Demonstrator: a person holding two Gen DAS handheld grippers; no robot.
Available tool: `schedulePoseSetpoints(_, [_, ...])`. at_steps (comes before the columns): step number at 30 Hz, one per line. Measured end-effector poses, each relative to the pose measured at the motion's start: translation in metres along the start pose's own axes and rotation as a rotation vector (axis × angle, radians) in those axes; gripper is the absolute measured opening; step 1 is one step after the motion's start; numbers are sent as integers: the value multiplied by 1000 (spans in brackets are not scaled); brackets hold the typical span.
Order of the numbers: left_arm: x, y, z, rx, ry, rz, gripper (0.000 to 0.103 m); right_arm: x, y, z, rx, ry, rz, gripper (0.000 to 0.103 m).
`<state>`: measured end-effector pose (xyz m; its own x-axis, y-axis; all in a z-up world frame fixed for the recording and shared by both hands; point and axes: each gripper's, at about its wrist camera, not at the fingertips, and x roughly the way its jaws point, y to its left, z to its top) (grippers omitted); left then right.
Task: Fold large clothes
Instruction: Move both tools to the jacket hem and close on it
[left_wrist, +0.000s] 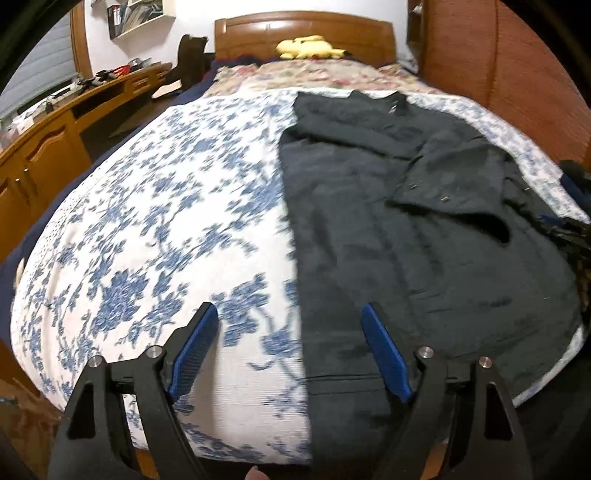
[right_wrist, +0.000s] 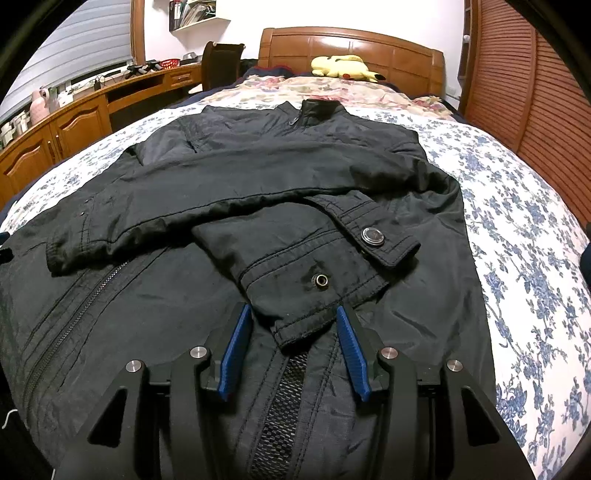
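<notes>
No text, label or number can be read anywhere.

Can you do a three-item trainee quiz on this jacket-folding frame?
1. True or false: both sleeves of the black jacket are folded across its front.
2. What lies by the headboard? A) yellow plush toy B) laptop C) pillow stack
3. Which gripper hovers over a sleeve cuff?

Key: 1 true. 2 A. 3 the right gripper, fingers apart, not pinching; the left gripper straddles the jacket's edge.
</notes>
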<state>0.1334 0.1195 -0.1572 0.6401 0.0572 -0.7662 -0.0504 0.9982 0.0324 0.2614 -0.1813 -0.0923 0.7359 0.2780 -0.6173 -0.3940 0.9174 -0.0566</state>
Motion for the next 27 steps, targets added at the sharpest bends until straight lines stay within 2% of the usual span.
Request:
schedulePoseSetpoints(4, [5,7,-3,-26,7,-10,90,0,1,-1,-4,1,-3,50])
schedulePoseSetpoints(10, [6,8,-2,-26,10,-18,90,-5,-2,0,-1,14,-1,50])
schedulePoseSetpoints(14, [4,12,-3,-24,8,-31,90,-26,-7,-1,10,18,18,50])
schedulePoseSetpoints(16, [3,12,-4,-23,6,-36,90,-41,-12,-4,0,8,0,50])
schedulePoseSetpoints(20, [0,13,-5,-27,2,-48,90,-67,-28,-11,4,10,-23,59])
schedulePoseSetpoints(24, [-10,10,-7,-16,-12,-96,90,-87,-45,-27,22,23,-47,60])
schedulePoseSetpoints(27, [-21,7,-11,-7,-31,-122,84,-96,-54,-40,46,53,-48,60])
